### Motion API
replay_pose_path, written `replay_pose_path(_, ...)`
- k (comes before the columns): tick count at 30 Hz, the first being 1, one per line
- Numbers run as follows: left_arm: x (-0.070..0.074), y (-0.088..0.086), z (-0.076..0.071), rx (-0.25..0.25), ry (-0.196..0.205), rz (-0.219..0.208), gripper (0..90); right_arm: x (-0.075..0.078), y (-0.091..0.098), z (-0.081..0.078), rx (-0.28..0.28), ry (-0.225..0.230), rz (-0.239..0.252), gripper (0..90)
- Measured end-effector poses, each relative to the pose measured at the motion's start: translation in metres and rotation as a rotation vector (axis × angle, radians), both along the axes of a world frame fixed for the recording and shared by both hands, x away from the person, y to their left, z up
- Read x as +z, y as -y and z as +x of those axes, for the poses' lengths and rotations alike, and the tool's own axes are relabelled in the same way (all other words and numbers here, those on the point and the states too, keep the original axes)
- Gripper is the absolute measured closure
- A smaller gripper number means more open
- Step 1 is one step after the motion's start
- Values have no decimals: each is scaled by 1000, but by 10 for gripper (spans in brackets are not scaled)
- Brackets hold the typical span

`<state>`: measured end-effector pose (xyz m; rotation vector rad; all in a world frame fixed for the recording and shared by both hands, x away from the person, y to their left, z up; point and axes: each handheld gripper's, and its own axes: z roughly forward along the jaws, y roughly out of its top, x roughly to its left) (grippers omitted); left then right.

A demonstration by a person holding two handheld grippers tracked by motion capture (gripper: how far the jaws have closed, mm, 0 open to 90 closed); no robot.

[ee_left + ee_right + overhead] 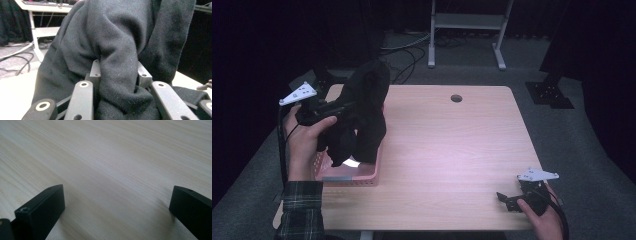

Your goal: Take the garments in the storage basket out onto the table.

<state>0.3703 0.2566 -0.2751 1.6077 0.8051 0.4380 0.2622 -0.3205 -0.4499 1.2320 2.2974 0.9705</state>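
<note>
While left tongs (343,109) clamp black garment (364,112), lifted mostly clear of pink basket (362,176); hem maybe inside. Right tongs (508,200) wide, idle on counter (452,150). Laying out left.

A light wooden table (452,150) with rounded corners stands on grey carpet (562,140). A round cable hole (456,98) sits near its far edge, at the middle. Beyond the table a white metal frame (467,22) rests on two feet, and dark cables (404,57) lie looped on the floor beside it. A black base plate (549,92) sits on the carpet to the right. The background is dark.
</note>
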Motion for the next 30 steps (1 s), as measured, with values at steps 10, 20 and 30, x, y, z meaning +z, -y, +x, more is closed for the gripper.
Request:
replay_pose_path(10, 9, 21, 4, -41, -1, -21, 678, 0, 0, 0, 0, 0, 0, 0)
replay_pose_path(20, 13, 49, 8, -94, -8, -40, 680, 0, 0, 0, 0, 0, 0, 0)
replay_pose_path(30, 14, 82, 13, -128, -25, -44, 680, 0, 0, 0, 0, 0, 0, 0)
